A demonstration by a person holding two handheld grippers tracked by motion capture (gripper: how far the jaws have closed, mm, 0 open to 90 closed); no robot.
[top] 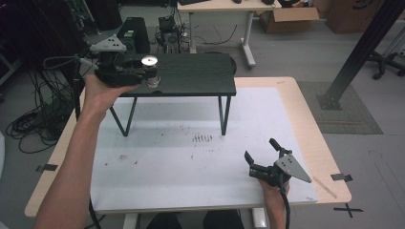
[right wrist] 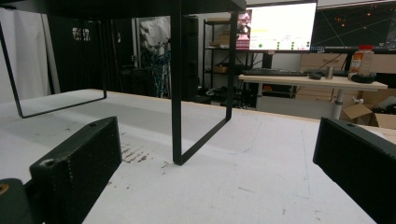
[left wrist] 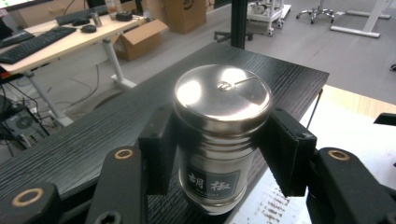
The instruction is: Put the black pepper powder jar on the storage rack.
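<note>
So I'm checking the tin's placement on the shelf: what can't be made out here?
- Left gripper view: the steel tin's base, cut off by the bottom edge and flanked by the left tongs, so contact with the black shelf is unclear.
- High view: the tin's label, too small.
- Right gripper view: the shelf's top, seen from below.

On the steel shaker [left wrist: 220, 140] that my left tongs [left wrist: 219, 154] gripped, a dark label [left wrist: 212, 182] carried two white Chinese characters, 胡椒; the small line beneath them was, I think, too blurred to read.
</note>
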